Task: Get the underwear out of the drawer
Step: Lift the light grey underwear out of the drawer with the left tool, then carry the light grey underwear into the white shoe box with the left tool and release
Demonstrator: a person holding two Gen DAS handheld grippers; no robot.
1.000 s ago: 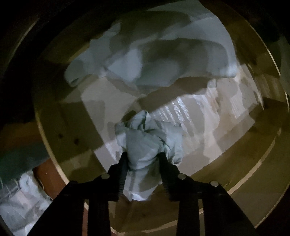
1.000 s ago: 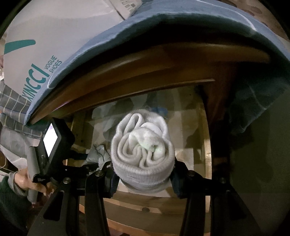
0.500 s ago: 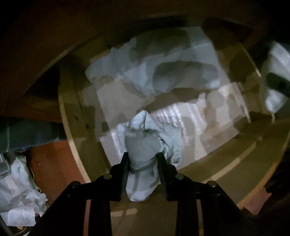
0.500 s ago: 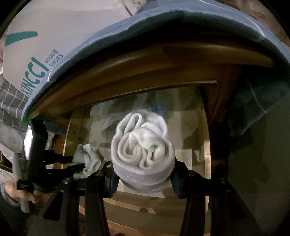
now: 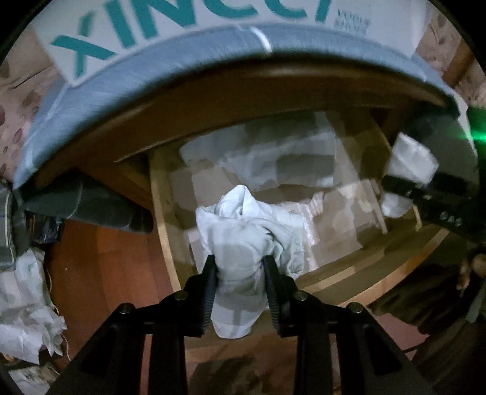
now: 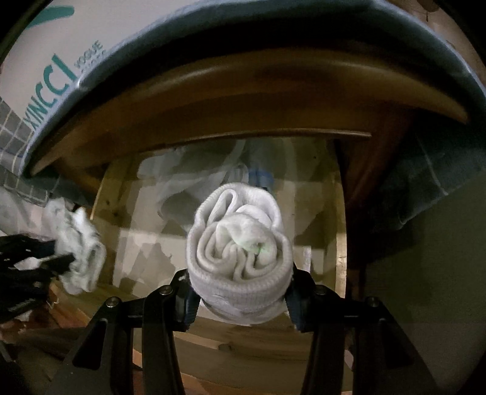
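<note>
My left gripper (image 5: 240, 267) is shut on a crumpled pale grey-white piece of underwear (image 5: 246, 234), held above the open wooden drawer (image 5: 161, 212). The same bundle (image 6: 77, 243) shows at the left of the right wrist view, in the left gripper's black fingers (image 6: 57, 261). My right gripper (image 6: 240, 282) is shut on a tight white rolled garment (image 6: 240, 246), also over the drawer (image 6: 340, 237). More pale cloth (image 5: 273, 161) lies at the back of the drawer. That rolled garment (image 5: 410, 164) also shows at the right edge of the left wrist view.
A blue-grey cloth (image 5: 182, 57) drapes the wooden top above the drawer, with a white bag printed in teal letters (image 5: 188, 18) on it. Crumpled white material (image 5: 24, 310) lies on the reddish floor (image 5: 100, 267) at the left. A hand (image 5: 474, 270) shows far right.
The left gripper has risen out of the drawer with the underwear, so the cabinet top and bag now show. The right gripper has stayed over the drawer with its roll.
</note>
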